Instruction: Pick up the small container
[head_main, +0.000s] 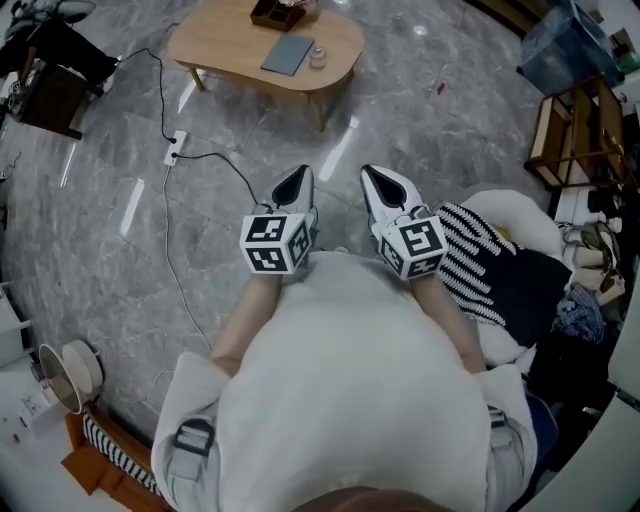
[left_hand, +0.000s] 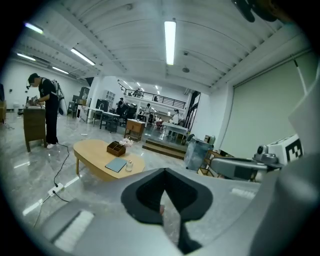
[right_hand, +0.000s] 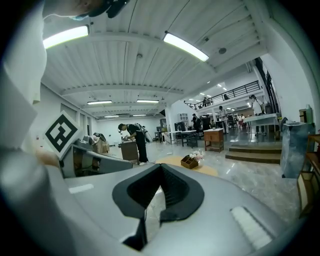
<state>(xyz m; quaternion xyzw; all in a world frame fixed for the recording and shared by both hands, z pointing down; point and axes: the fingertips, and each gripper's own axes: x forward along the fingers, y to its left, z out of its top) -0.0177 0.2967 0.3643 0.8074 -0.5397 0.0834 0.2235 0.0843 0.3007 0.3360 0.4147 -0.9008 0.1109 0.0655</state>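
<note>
Where the head view looks down, the left gripper (head_main: 297, 182) and right gripper (head_main: 381, 182) sit well apart from the small pale container (head_main: 318, 55) on the oval light-wood table (head_main: 220, 45); in the left gripper view the jaws meet on nothing, the container (left_hand: 129, 165) far ahead, leftward; in the right gripper view the jaws meet empty.

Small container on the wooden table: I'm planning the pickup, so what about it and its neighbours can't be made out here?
- The small container: too small in the head view and left gripper view to tell lid or contents.
- The compartment box: cut off by the head view's top edge.
- Right gripper view: the small container does not show, apparently behind the right tool, which covers part of the table.
</note>
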